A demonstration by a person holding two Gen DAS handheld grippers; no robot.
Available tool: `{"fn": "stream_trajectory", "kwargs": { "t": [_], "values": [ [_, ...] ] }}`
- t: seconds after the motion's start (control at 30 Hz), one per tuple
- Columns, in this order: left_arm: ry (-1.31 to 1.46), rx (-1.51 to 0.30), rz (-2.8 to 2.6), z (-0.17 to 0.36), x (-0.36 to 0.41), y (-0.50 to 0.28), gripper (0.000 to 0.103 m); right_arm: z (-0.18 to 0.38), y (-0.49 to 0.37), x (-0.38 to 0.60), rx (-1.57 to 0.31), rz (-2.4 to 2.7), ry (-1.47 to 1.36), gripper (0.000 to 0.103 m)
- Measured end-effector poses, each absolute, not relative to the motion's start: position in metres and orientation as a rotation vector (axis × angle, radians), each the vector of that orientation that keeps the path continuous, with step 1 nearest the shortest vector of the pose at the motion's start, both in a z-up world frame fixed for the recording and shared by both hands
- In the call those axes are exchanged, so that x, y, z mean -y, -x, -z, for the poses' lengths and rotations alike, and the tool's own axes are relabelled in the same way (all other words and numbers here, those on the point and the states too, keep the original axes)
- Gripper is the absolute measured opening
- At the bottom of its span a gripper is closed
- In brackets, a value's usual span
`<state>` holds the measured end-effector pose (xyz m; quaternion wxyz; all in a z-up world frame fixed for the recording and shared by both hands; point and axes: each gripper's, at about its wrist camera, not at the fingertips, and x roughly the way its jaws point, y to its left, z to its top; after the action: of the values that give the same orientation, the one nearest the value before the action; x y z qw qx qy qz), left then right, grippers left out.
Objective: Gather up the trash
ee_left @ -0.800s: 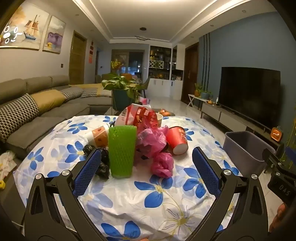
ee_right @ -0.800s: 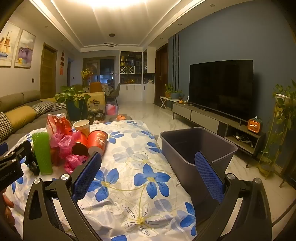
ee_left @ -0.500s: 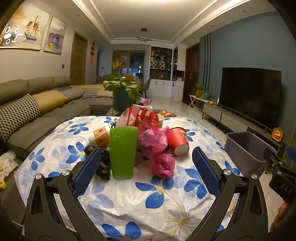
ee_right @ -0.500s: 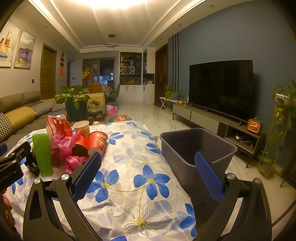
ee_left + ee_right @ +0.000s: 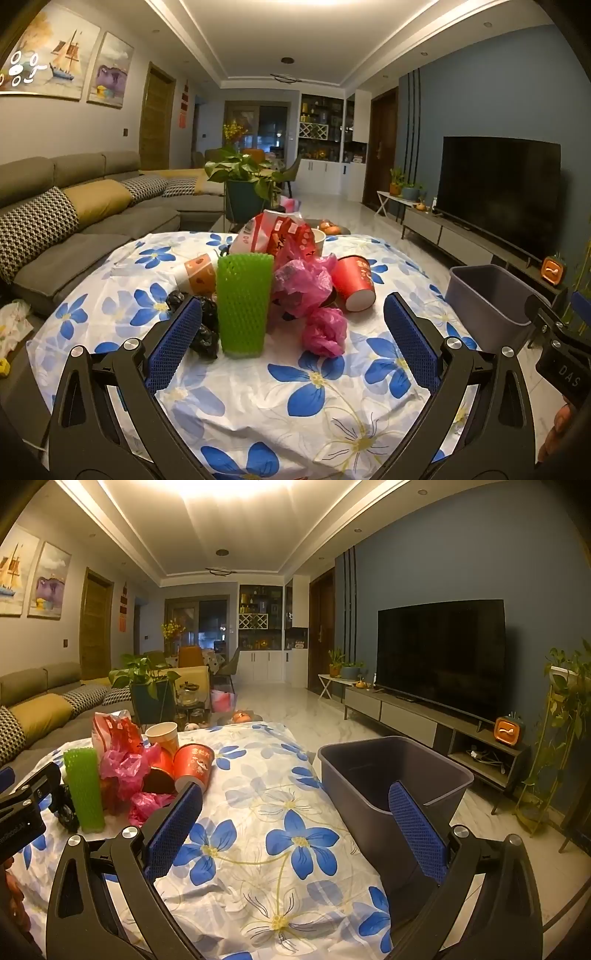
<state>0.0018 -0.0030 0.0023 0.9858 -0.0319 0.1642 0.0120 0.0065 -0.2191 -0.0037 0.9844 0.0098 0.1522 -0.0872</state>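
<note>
A heap of trash lies on the flowered tablecloth (image 5: 258, 398): a green foam net sleeve (image 5: 243, 302) standing upright, pink plastic bags (image 5: 325, 330), a tipped red paper cup (image 5: 354, 280), an orange-patterned cup (image 5: 197, 273), black crumpled bags (image 5: 205, 332) and a red-and-white snack bag (image 5: 273, 236). My left gripper (image 5: 291, 339) hovers open just short of the heap, nothing between its fingers. My right gripper (image 5: 295, 823) is open over the cloth, between the heap (image 5: 125, 771) on its left and the grey bin (image 5: 391, 775) on its right.
The grey bin (image 5: 491, 295) stands off the table's right edge. A sofa (image 5: 74, 221) runs along the left. A potted plant (image 5: 247, 181) sits behind the table, and a TV (image 5: 439, 653) on a low stand lines the right wall. A hand's fingers (image 5: 557, 432) show at the right.
Both grippers stay wide open. The left view has shifted very slightly, with the heap a touch lower in the picture. Nothing on the table has moved.
</note>
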Motion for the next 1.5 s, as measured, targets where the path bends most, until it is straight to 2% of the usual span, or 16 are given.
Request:
{"fn": "stream_trajectory", "kwargs": {
  "t": [1.5],
  "values": [
    [0.062,-0.316,-0.029,-0.0064,0.0026,0.001,0.097,0.0047,-0.005,0.2191,-0.303,0.175,-0.022,0.097]
  ]
}}
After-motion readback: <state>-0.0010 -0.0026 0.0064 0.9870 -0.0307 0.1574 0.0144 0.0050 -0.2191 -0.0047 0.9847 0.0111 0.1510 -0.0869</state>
